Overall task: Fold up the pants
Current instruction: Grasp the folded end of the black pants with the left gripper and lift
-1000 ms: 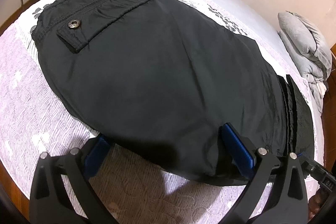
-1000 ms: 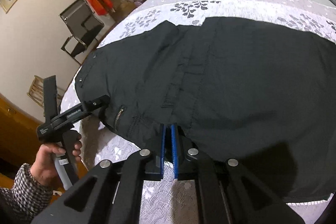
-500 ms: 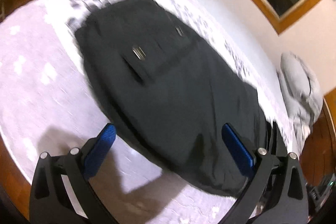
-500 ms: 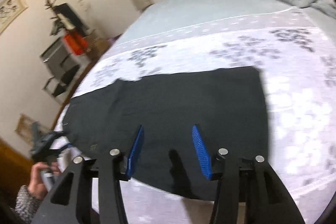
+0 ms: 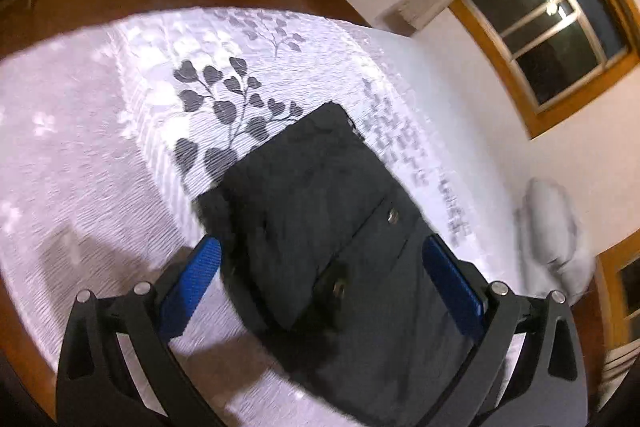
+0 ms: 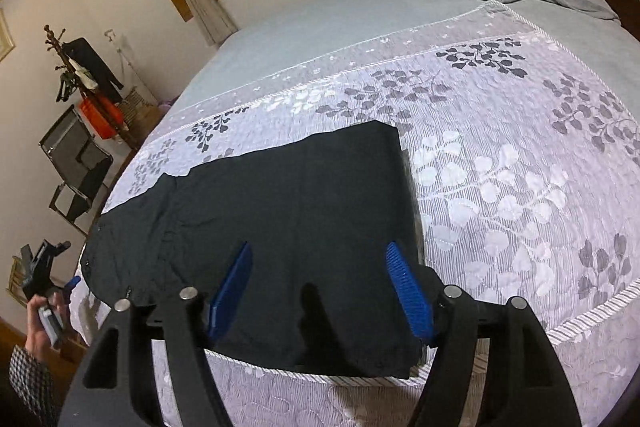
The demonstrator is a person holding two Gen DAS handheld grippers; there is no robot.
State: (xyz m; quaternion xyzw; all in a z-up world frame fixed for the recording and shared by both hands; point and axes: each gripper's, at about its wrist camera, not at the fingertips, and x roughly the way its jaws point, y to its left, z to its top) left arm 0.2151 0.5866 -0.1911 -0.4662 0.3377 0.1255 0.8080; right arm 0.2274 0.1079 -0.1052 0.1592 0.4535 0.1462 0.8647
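**Black Pants Lie Flat on the Bed, Both Grippers Empty**

A pair of black pants (image 6: 288,223) lies spread across the patterned bedspread (image 6: 520,187), reaching from ahead of the right gripper (image 6: 318,291) out past its left finger toward the bed's edge. The right gripper's blue fingers (image 6: 408,291) are opening with nothing clamped between them; the cloth lies below and beyond them. The left gripper (image 5: 320,283), seen in its own blurred view, hangs over the button-pocket end of the pants with its fingers (image 5: 452,279) spread wide and released. At the far left of the right view a hand (image 6: 40,327) holds that second tool. The garment looks lengthwise folded already, so a fold seems just set down. The next move probably calls for gripping one short end and carrying it over the other.
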